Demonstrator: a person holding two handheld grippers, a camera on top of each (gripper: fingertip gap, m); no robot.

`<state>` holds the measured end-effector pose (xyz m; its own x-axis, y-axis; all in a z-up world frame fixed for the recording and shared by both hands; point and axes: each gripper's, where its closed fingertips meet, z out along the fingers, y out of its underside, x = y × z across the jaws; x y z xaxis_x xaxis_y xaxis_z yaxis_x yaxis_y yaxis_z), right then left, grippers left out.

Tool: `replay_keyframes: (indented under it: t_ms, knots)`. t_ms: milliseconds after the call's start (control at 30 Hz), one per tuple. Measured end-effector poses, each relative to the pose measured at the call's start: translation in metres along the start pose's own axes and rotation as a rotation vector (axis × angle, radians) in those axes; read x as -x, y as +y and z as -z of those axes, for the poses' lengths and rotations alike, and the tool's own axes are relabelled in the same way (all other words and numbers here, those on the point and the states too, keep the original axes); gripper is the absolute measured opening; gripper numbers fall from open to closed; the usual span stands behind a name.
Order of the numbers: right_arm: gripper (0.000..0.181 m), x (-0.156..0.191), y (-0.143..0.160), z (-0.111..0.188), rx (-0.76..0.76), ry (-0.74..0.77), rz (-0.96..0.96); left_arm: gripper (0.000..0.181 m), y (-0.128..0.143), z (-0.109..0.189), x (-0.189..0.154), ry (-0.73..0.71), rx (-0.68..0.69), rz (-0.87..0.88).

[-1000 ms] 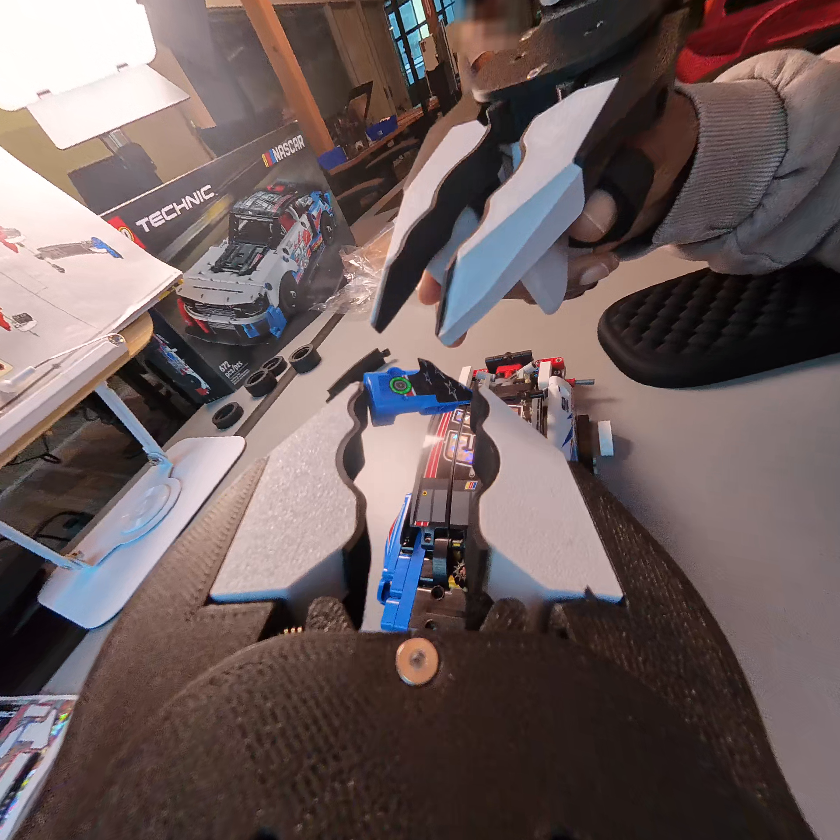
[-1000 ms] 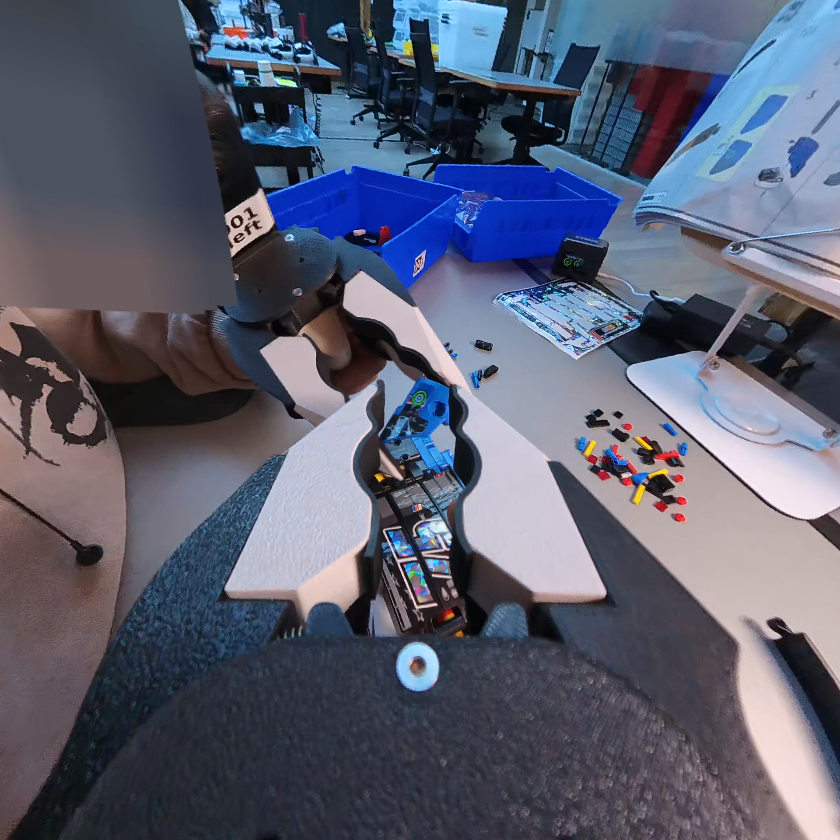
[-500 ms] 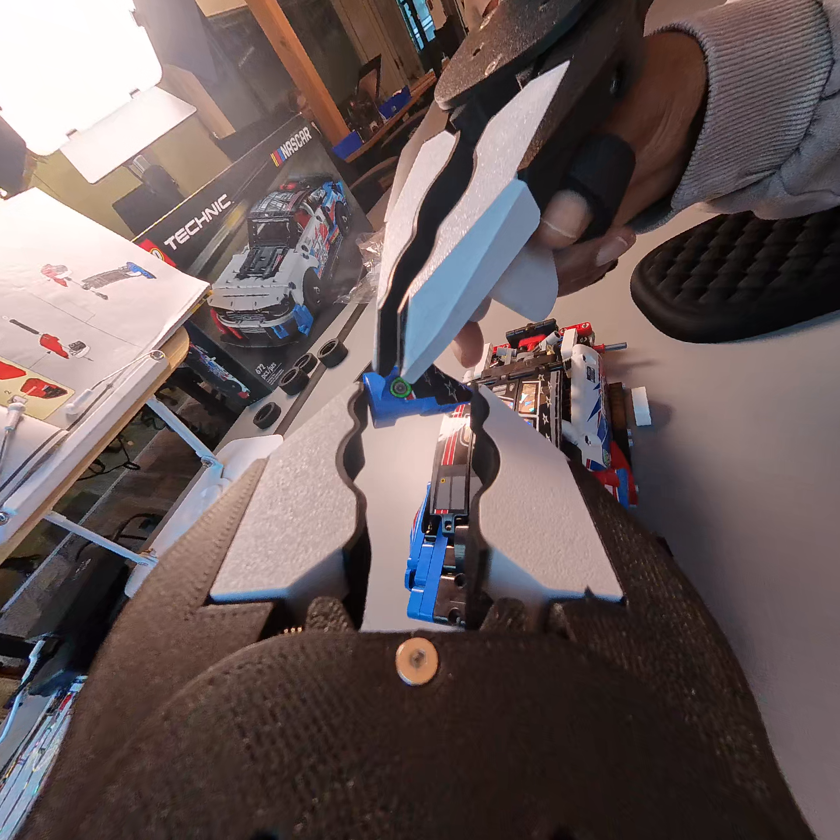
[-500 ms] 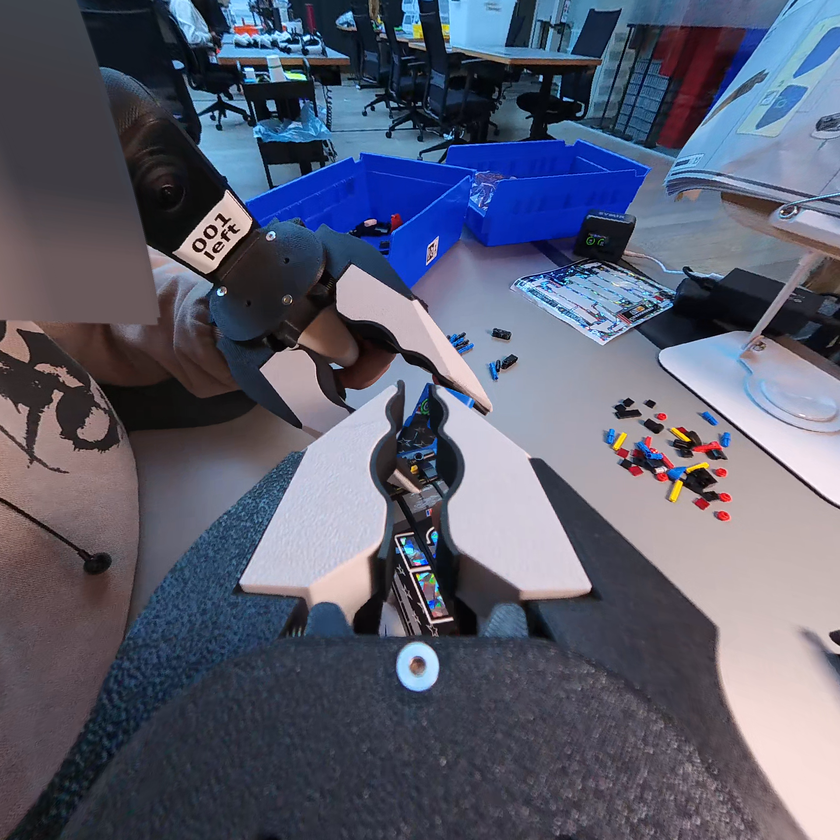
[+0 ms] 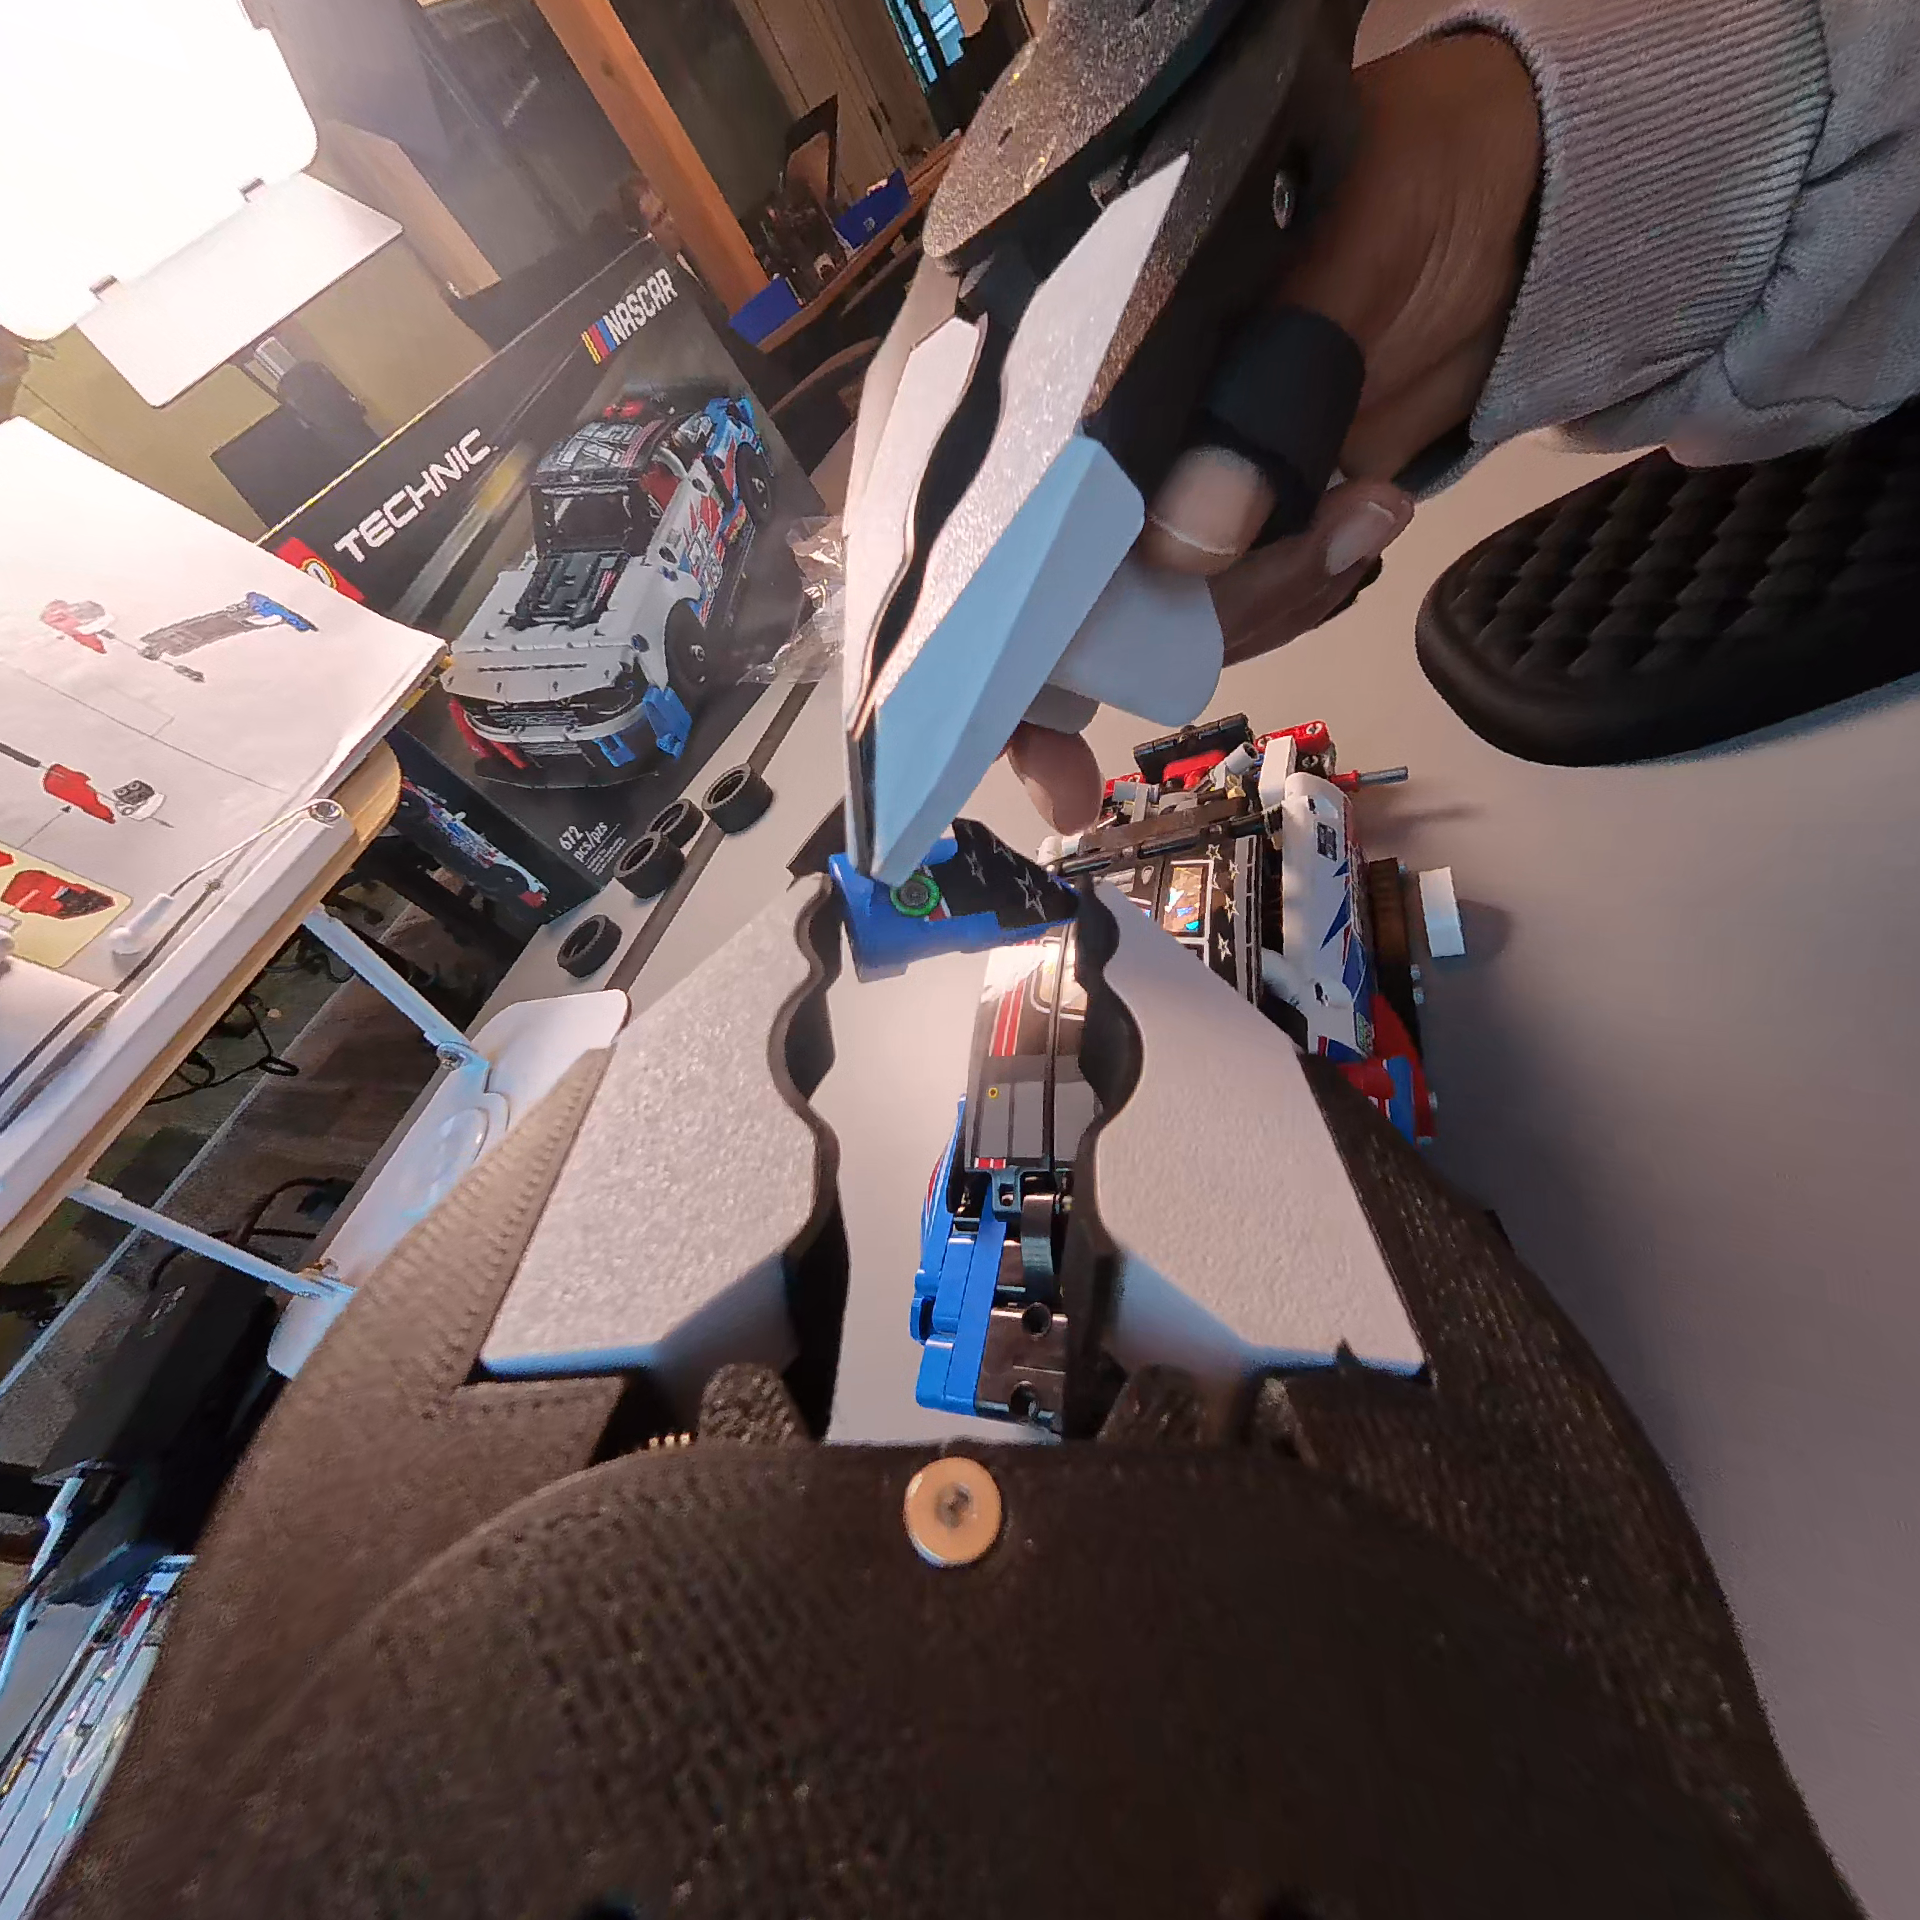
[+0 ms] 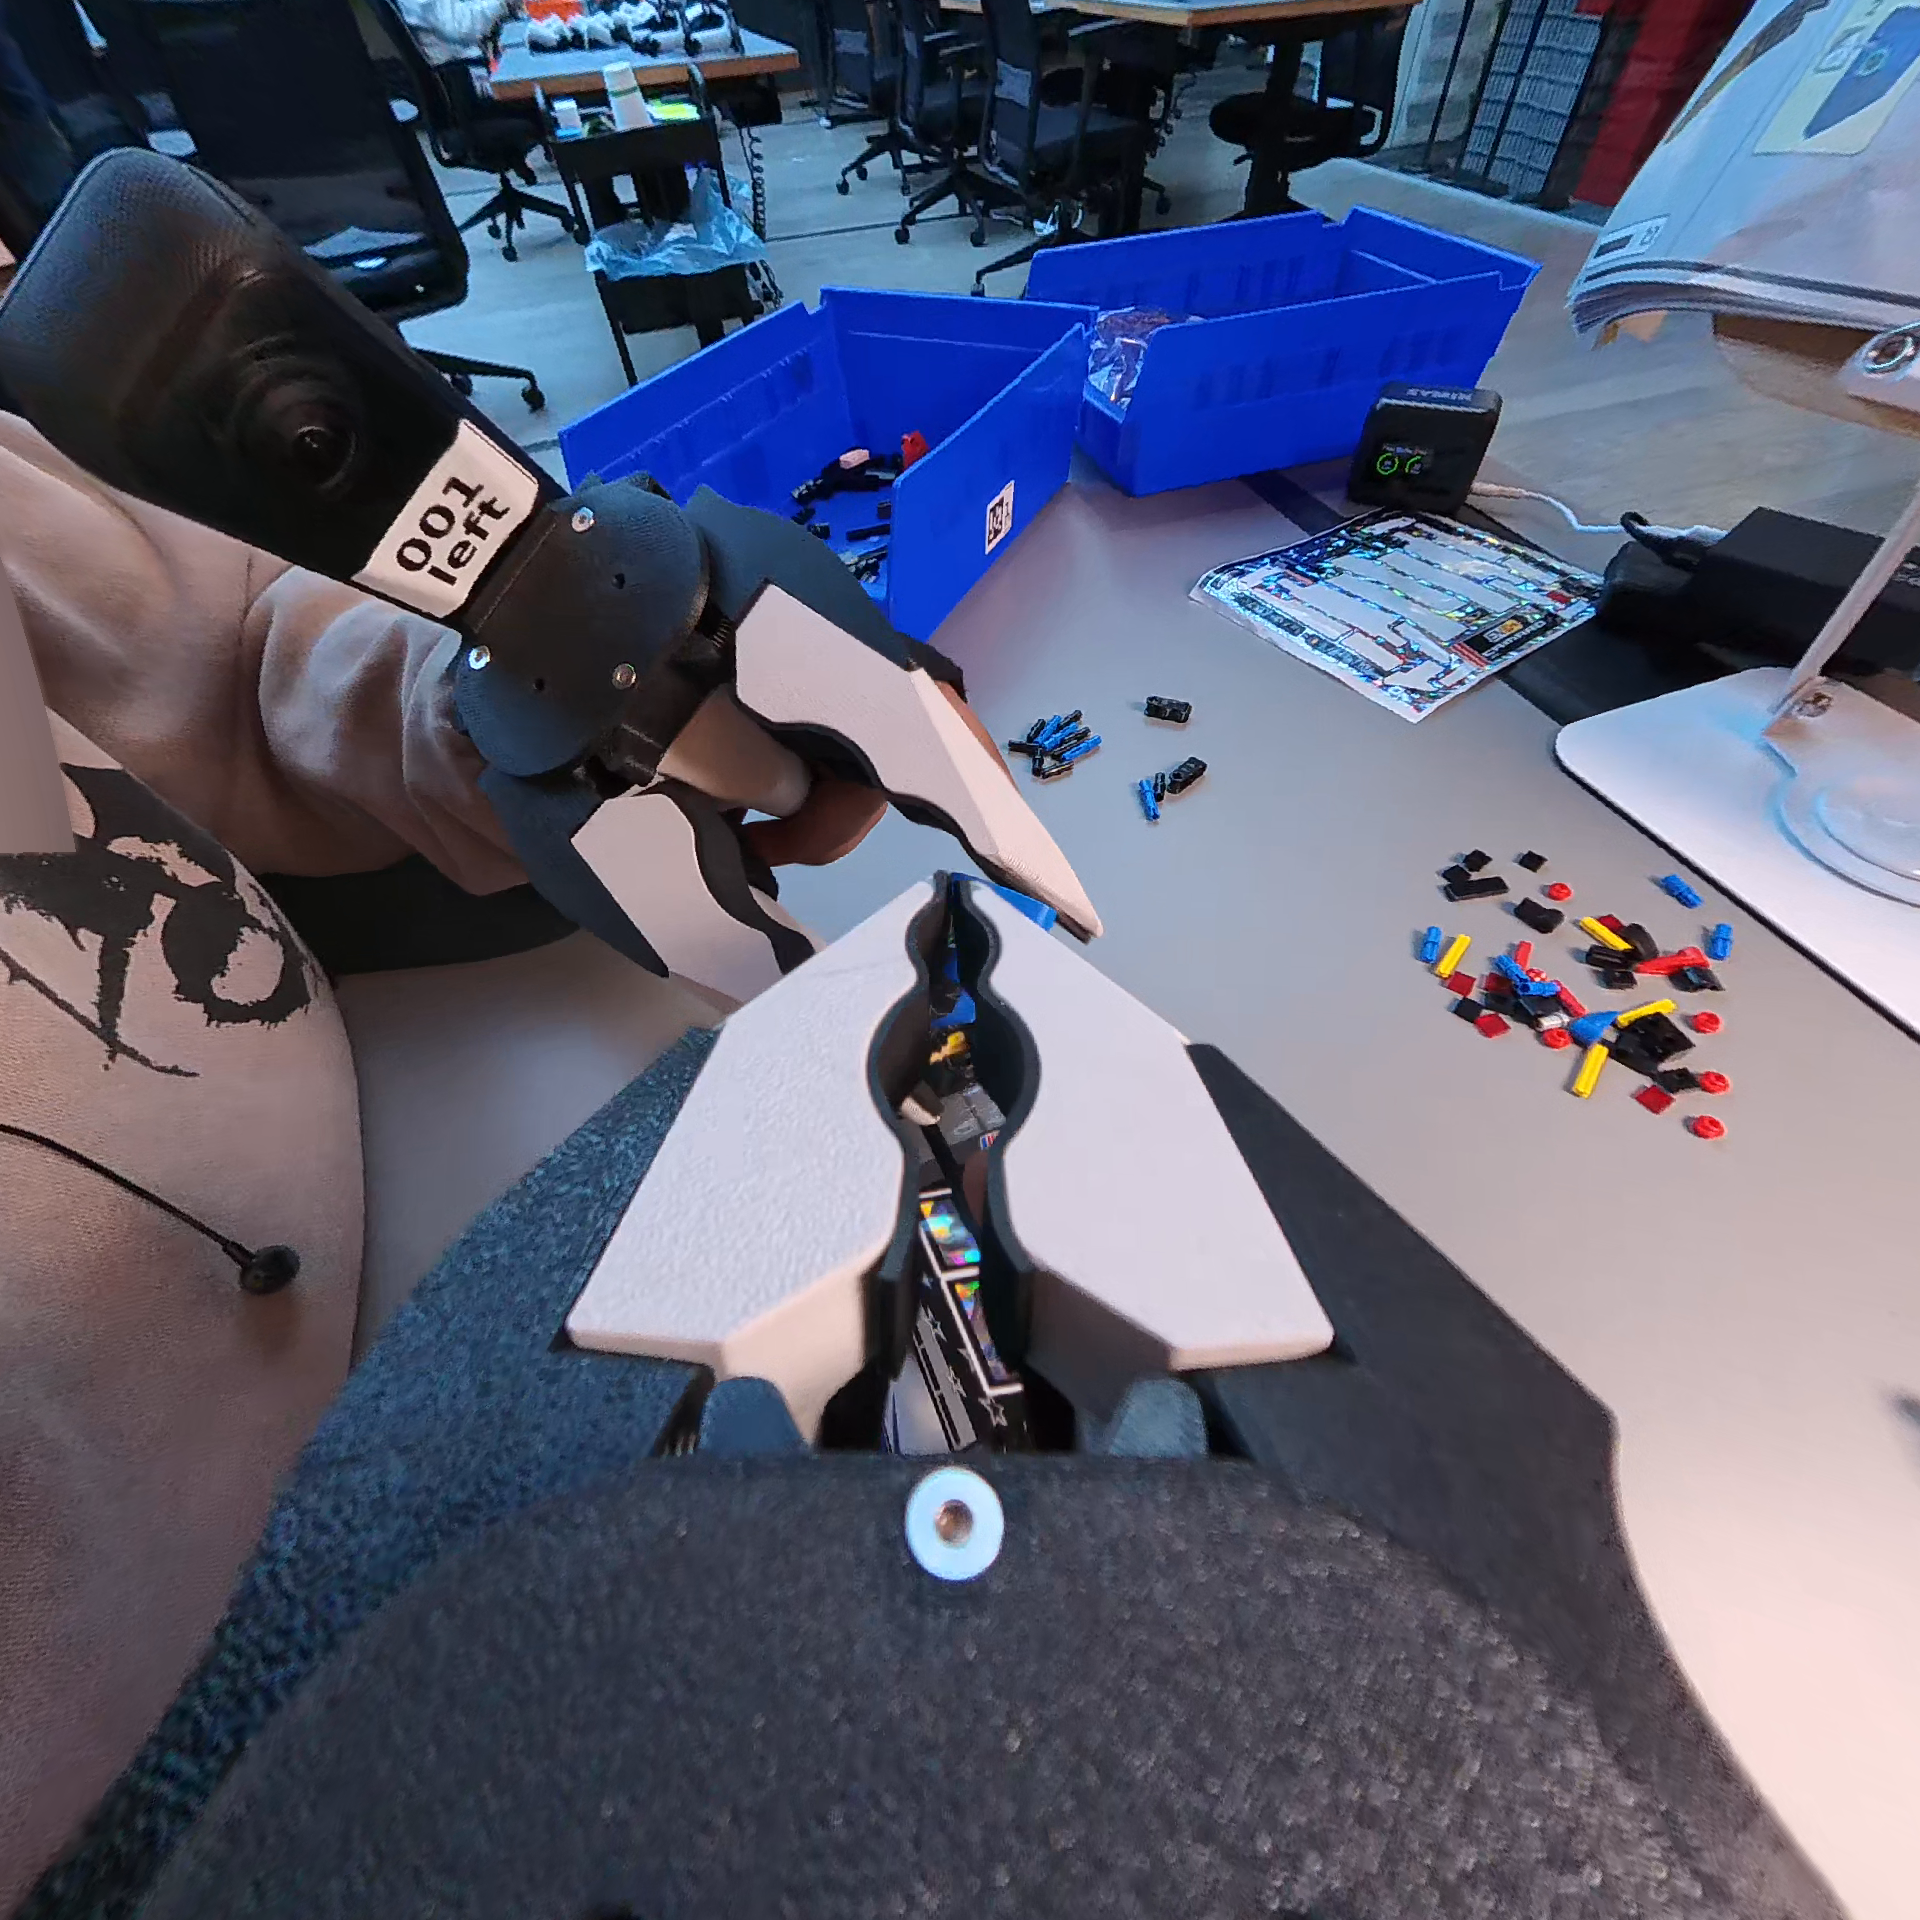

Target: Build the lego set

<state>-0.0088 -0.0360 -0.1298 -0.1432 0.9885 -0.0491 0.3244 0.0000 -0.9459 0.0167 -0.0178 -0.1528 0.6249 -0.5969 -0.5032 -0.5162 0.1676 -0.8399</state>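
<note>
Blue panel piece point(image 5: 935, 925) with a starred black sticker sat up off the table point(image 5: 1662, 1143), spanning the tips of the left gripper point(image 5: 951, 904). That gripper's jaws were spread wide but bore on both ends of the piece, so it read as gripping it. A long black striped panel point(image 5: 1023, 1091) ran back from the piece along the inside of one finger, looked joined to it, joint not clear. Right gripper point(image 6: 948, 899) came in from above with its jaws pressed almost together and its tips on the piece's outer corner, just beside a green-ringed pin point(image 5: 916, 894). Couldn't tell if it nipped an edge or only pushed. Judged step: seating or pressing that corner or pin. The partly built car point(image 5: 1299, 904) lay on the table just behind. Tyres point(image 5: 665, 831), the set's box point(image 5: 623, 540) and a propped instruction booklet point(image 5: 156, 644) were farther off. Loose small parts point(image 6: 1579, 987), a sticker sheet point(image 6: 1392, 603) and blue bins point(image 6: 935, 416) were on the other side. Risks: the left hold was only at the tips, so a hard off-centre push could twist the piece out or pop the long panel loose. Narrow tips could slide off the corner and scuff the sticker. A dropped piece could land on the car behind.
</note>
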Motion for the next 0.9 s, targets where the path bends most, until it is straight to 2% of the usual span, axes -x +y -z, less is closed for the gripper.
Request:
replay_keyframes:
  t_ms: [33,200,533,900]
  knots:
    - [0.000,0.001,0.001,-0.001,0.010,-0.006,0.006,0.043,0.000,0.000,-0.001,0.008,0.002,0.001]
    - [0.000,0.008,0.005,0.000,0.028,-0.074,0.048,0.043,0.000,0.001,-0.010,0.096,-0.001,0.081]
    - [0.000,0.030,0.013,0.013,-0.006,-0.309,0.038,0.042,-0.002,0.004,-0.033,0.324,-0.012,0.292]
    - [0.000,0.032,0.013,0.017,-0.023,-0.490,-0.134,0.042,-0.009,0.010,-0.049,0.452,-0.043,0.337]
